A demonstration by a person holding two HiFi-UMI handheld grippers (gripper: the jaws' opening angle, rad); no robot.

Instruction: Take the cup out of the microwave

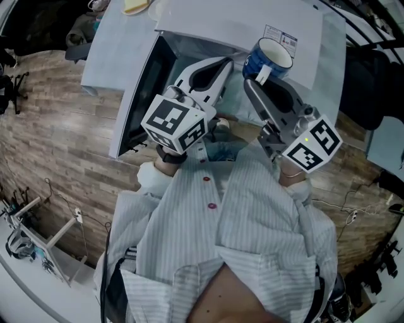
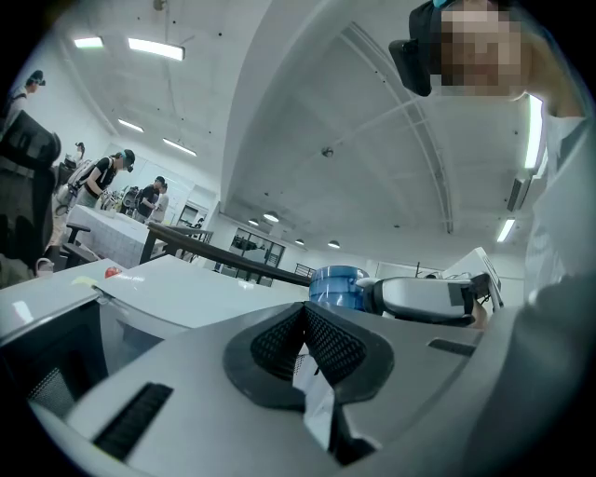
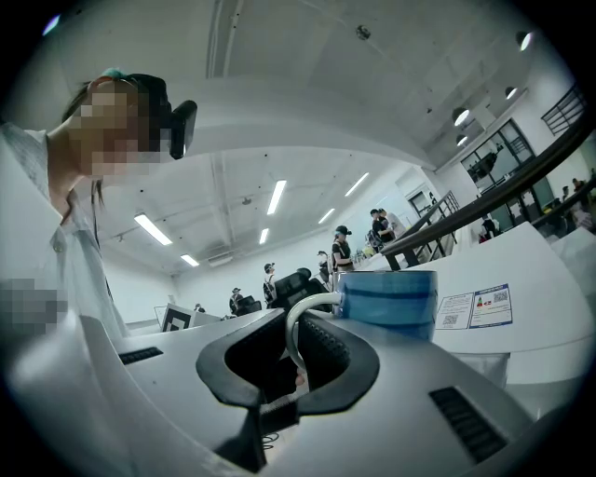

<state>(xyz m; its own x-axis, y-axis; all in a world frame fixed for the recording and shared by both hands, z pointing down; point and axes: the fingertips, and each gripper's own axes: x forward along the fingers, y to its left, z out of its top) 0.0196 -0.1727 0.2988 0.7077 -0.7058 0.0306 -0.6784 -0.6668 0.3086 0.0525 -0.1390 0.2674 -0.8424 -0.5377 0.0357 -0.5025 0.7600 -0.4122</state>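
A blue cup (image 1: pixel 268 60) with a white inside and a white handle hangs over the top of the white microwave (image 1: pixel 240 25). My right gripper (image 1: pixel 257 79) is shut on the handle. In the right gripper view the handle (image 3: pixel 294 328) runs between the pads of that gripper (image 3: pixel 303 343), with the cup's body (image 3: pixel 391 303) just beyond the tips. To the left of the cup, my left gripper (image 1: pixel 221 63) sits over the microwave's open front, shut with nothing in it. From the left gripper (image 2: pixel 303 315), the cup (image 2: pixel 337 284) shows past the tips, beside the right gripper (image 2: pixel 424 298).
The microwave's dark-windowed door (image 1: pixel 142 88) stands swung open to the left. A sticker (image 1: pixel 281 38) is on the microwave's top. A yellow item (image 1: pixel 136 6) lies on the white table behind. Wooden floor spreads to the left; several people stand far off in the room.
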